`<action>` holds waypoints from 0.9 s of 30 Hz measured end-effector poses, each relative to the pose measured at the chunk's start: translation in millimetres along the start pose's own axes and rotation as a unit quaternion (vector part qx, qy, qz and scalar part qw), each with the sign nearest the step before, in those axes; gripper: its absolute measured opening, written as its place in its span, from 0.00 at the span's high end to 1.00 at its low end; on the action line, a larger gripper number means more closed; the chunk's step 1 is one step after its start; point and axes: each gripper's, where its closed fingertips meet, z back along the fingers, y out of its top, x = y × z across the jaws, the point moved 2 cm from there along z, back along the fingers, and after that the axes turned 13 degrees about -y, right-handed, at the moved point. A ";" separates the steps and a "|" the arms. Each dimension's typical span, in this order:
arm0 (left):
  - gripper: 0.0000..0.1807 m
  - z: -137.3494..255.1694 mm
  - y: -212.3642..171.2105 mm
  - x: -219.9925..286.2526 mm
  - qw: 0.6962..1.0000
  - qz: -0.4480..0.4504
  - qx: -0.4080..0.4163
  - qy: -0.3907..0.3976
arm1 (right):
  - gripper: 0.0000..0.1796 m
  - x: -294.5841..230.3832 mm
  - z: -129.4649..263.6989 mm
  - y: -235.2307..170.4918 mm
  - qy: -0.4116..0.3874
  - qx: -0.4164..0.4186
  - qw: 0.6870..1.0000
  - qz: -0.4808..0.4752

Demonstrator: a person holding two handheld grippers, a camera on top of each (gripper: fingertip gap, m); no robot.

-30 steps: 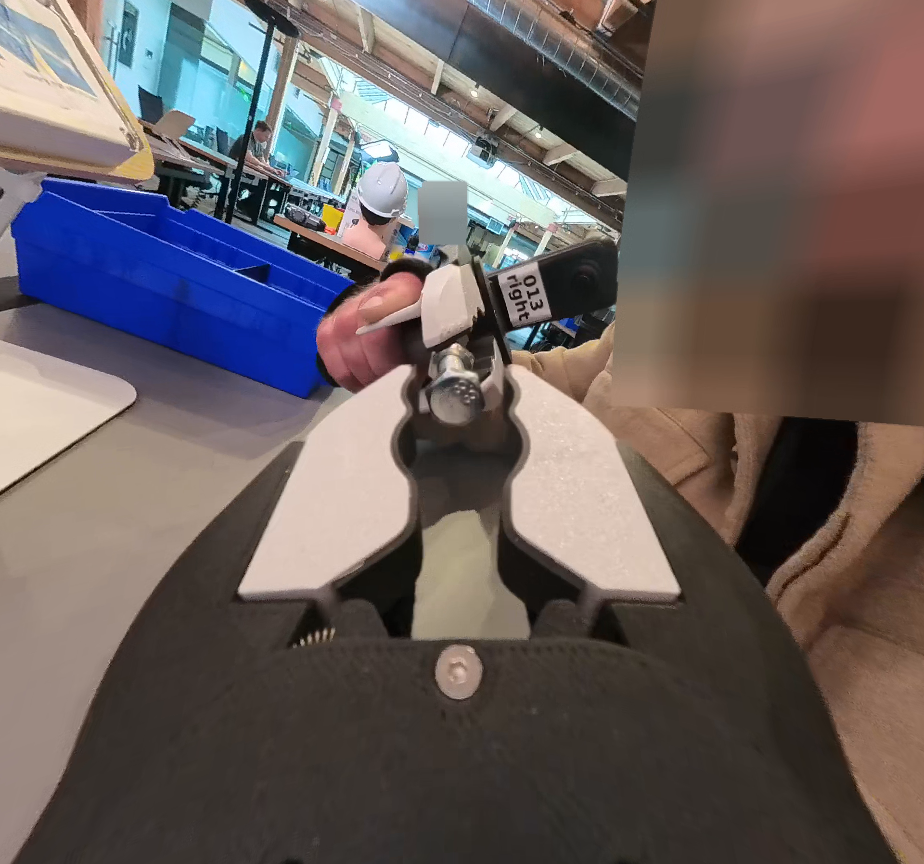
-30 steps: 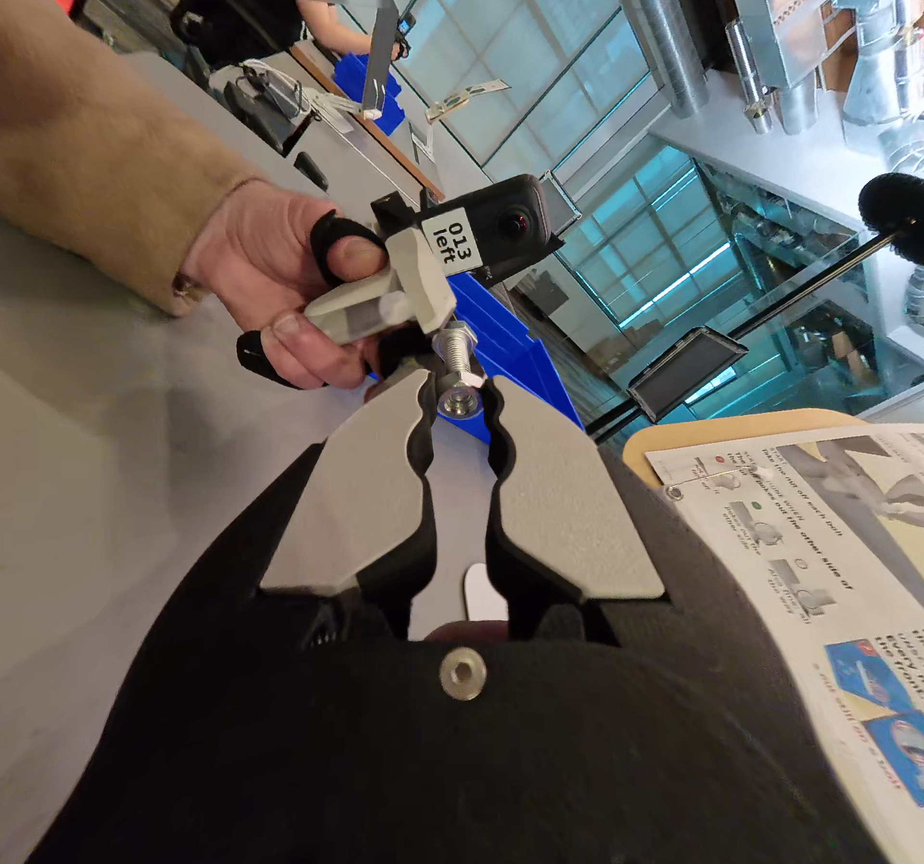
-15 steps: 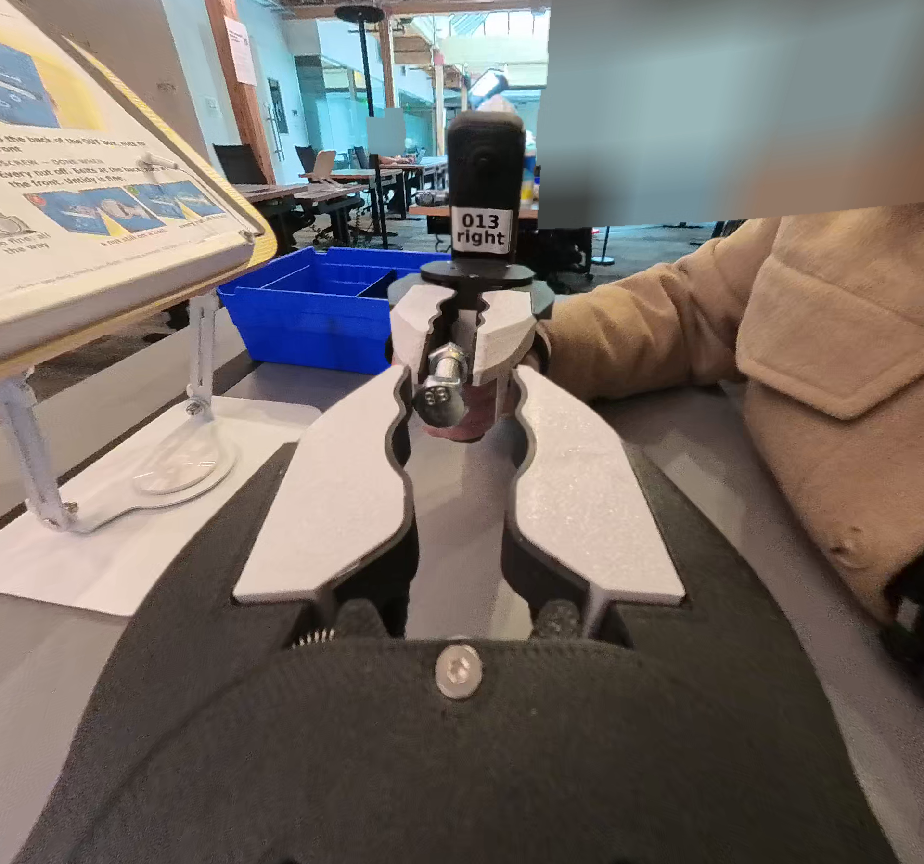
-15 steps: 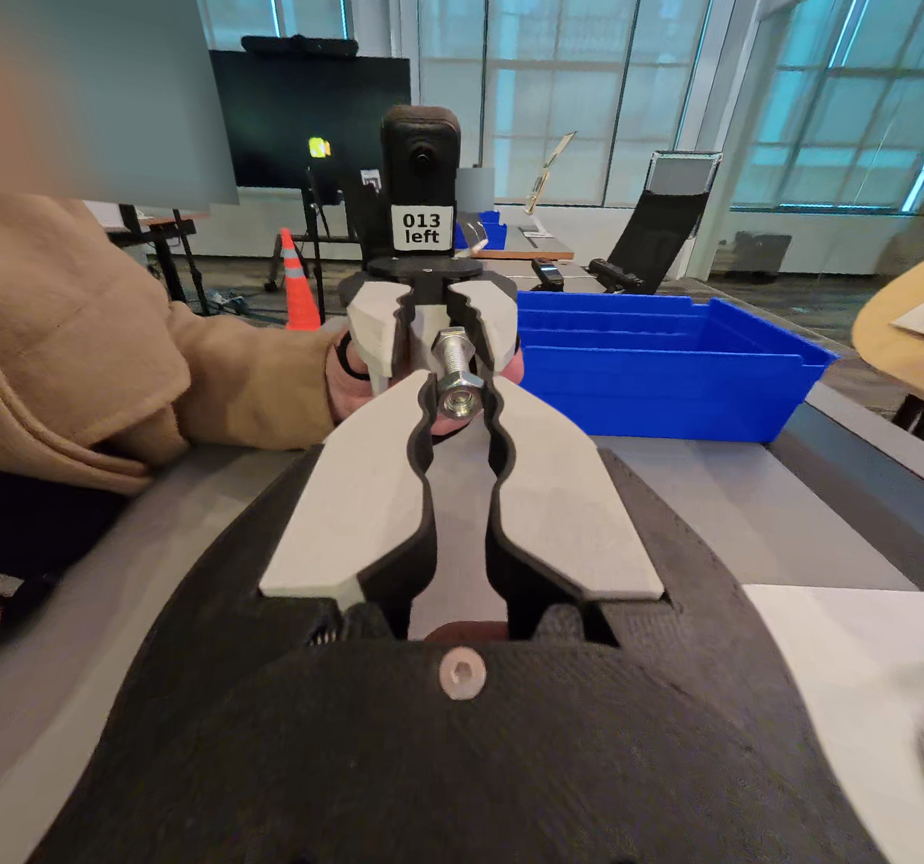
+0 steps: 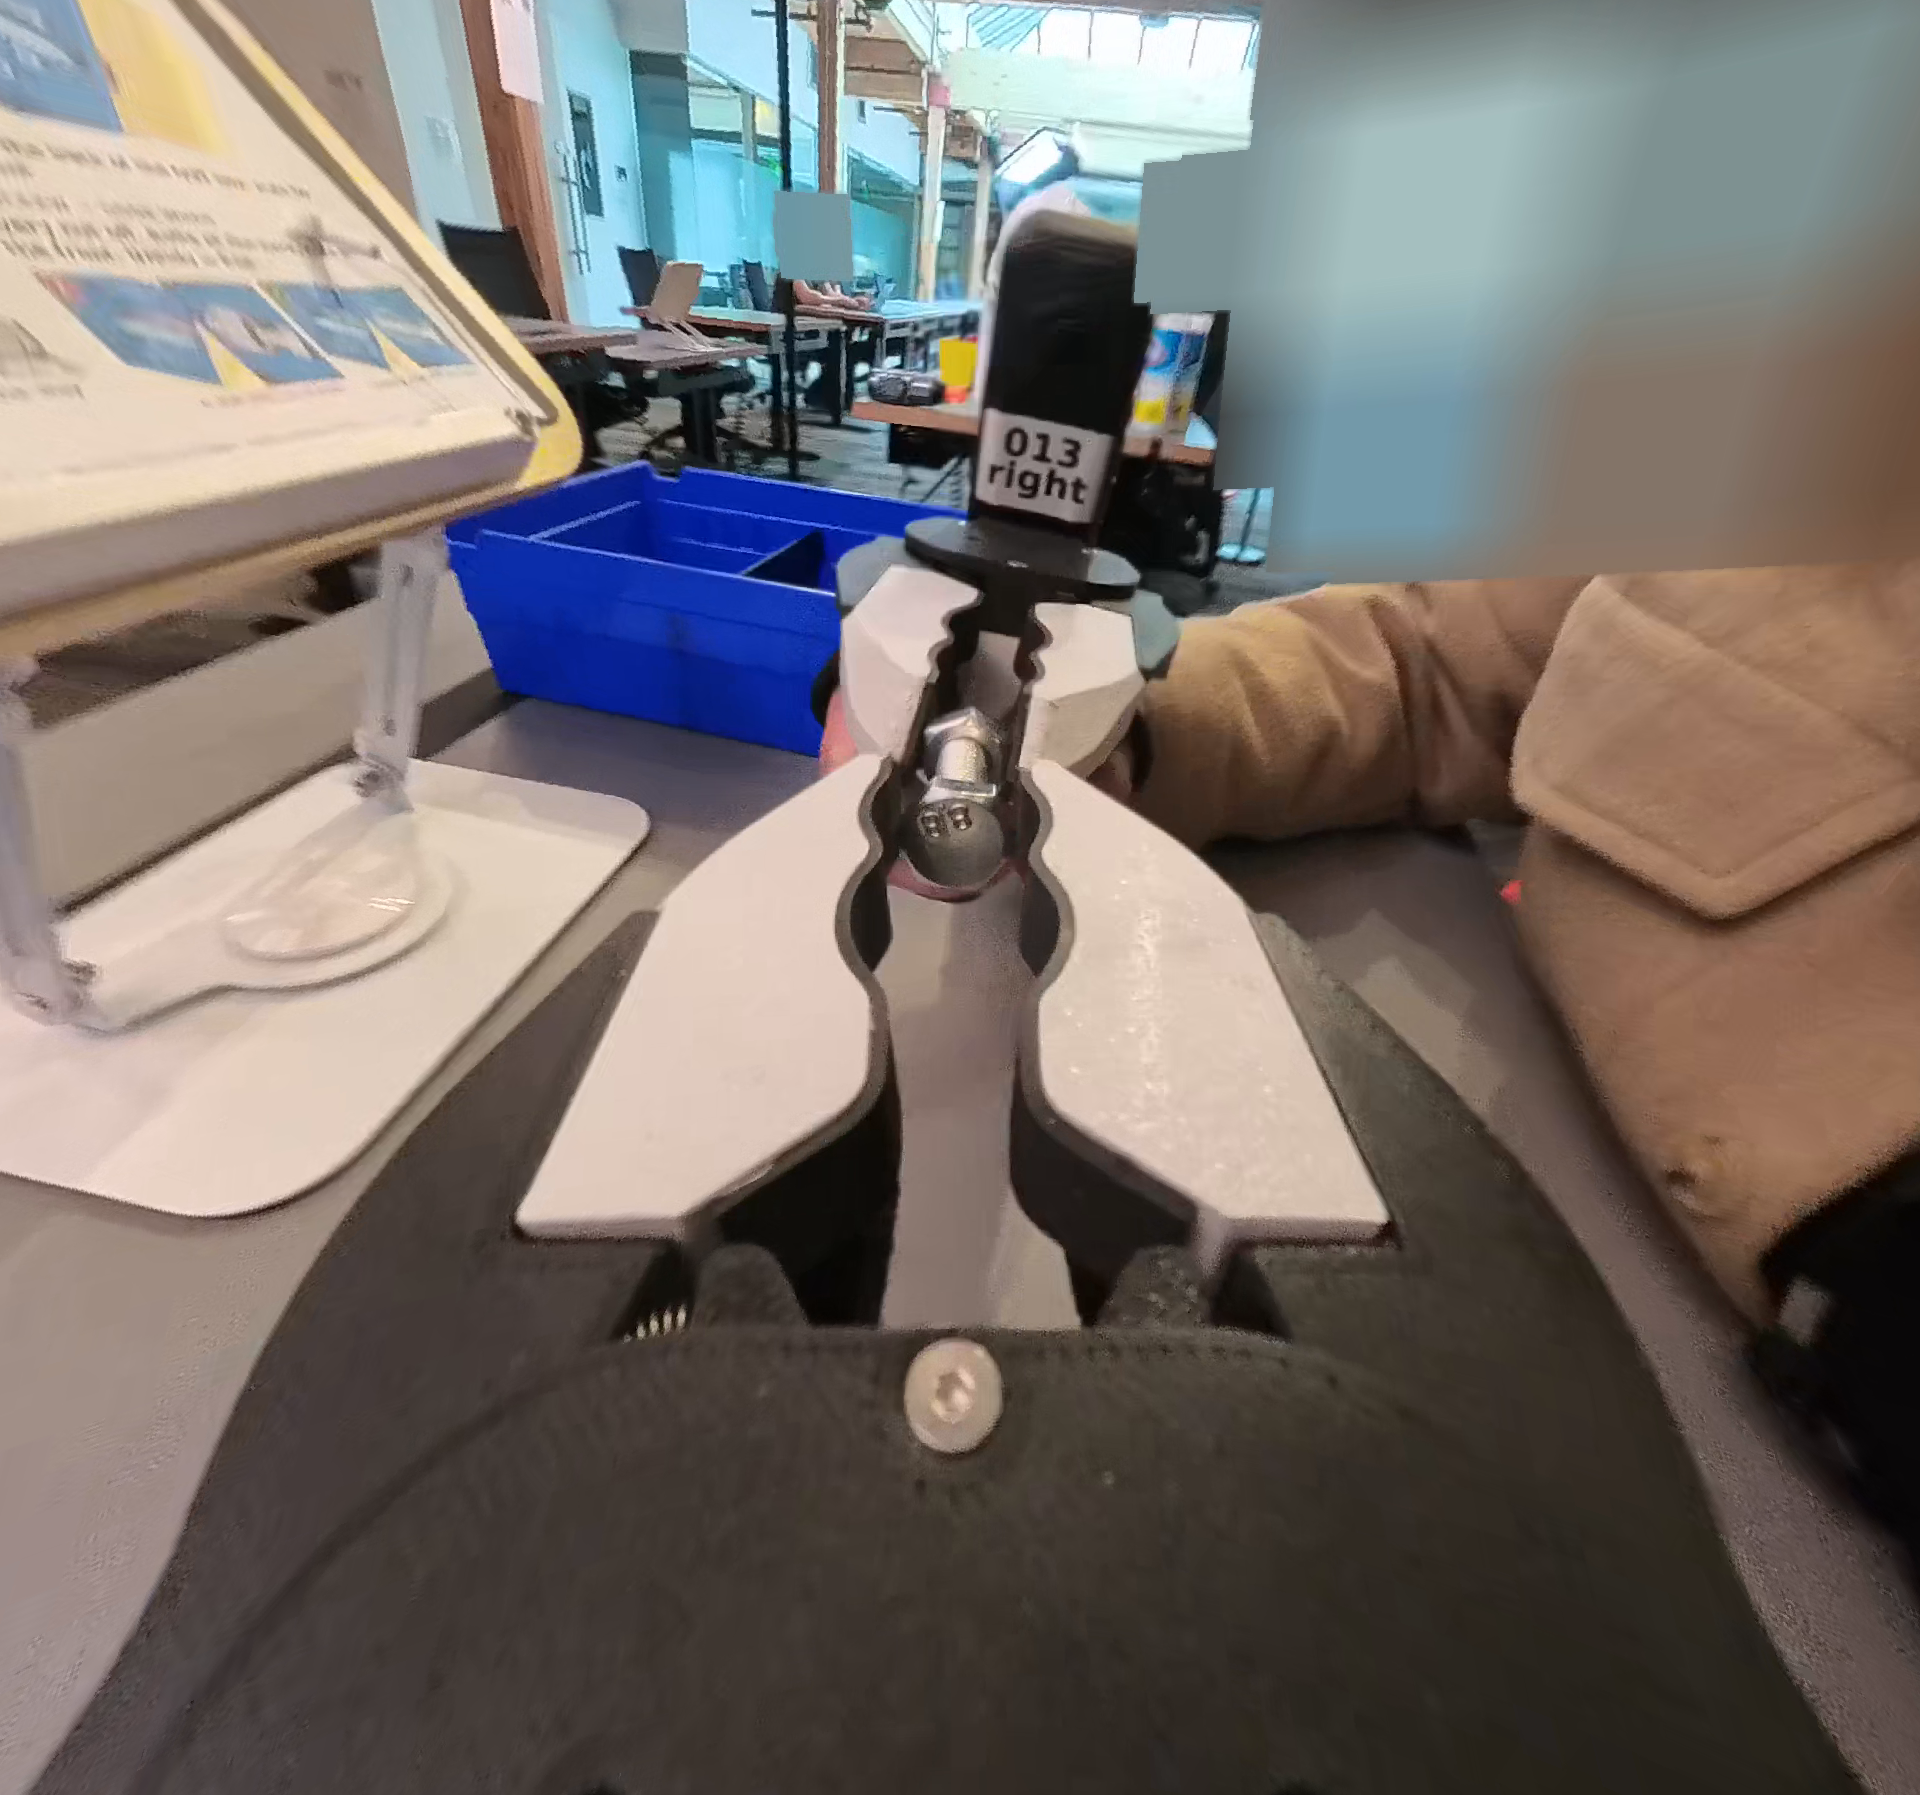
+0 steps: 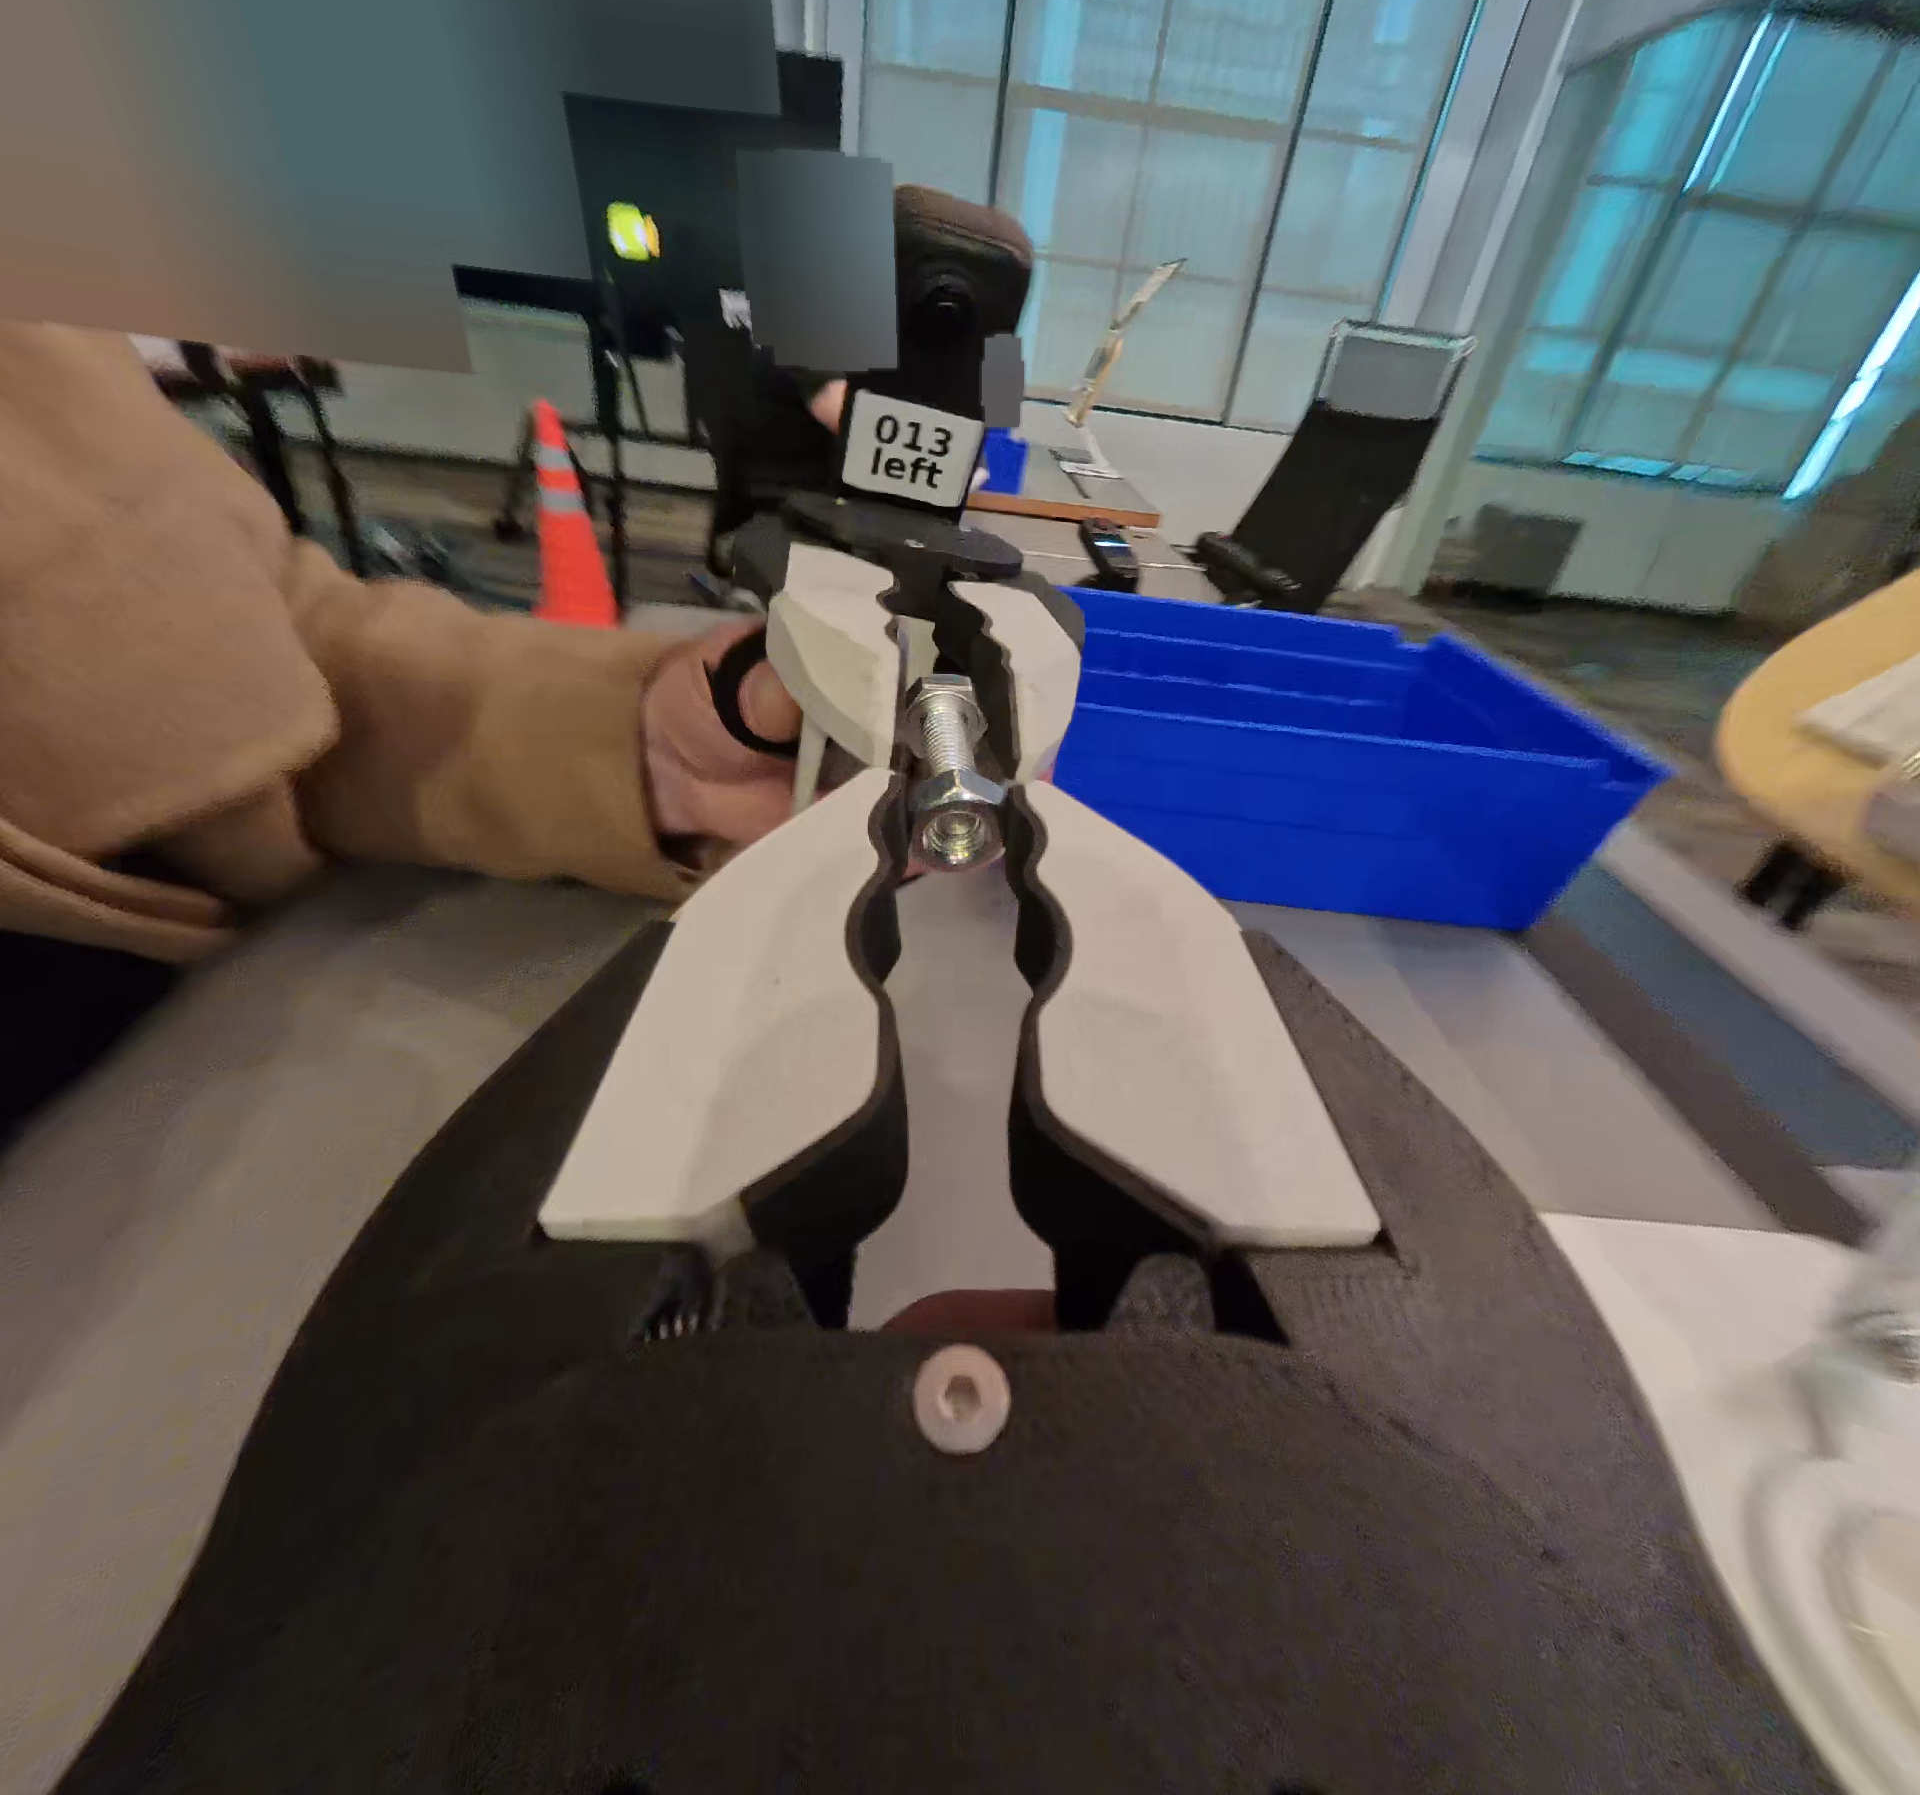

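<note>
Your left gripper is closed on the head end of a silver bolt; its domed head faces the camera, clamped between the tips. Straight ahead, your right gripper is closed on the hex nut threaded near the bolt's far end, tip to tip with the left. The shank between them shows only partly; how the nut sits on the thread is hard to make out.

Ahead and left of your left gripper, a blue bin sits on the grey bench; its contents are hidden by the wall. Nearer left, a tilted instruction board on a clear stand is cut off by the frame edge. Your tan sleeve hides the hand behind the right gripper.
</note>
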 end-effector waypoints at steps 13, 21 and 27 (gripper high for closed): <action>0.89 -0.2 -10.7 -4.7 0.959 0.232 0.104 -0.121 | 0.90 -7.0 1.3 -5.1 -0.131 -0.040 0.829 0.542; 0.90 0.2 -8.1 -3.6 0.957 0.236 0.113 -0.126 | 0.90 -9.6 1.0 -2.9 -0.145 -0.036 0.791 0.593; 0.89 0.2 -6.8 -3.7 0.957 0.233 0.117 -0.129 | 0.90 -9.9 1.0 -1.3 -0.136 -0.030 0.836 0.530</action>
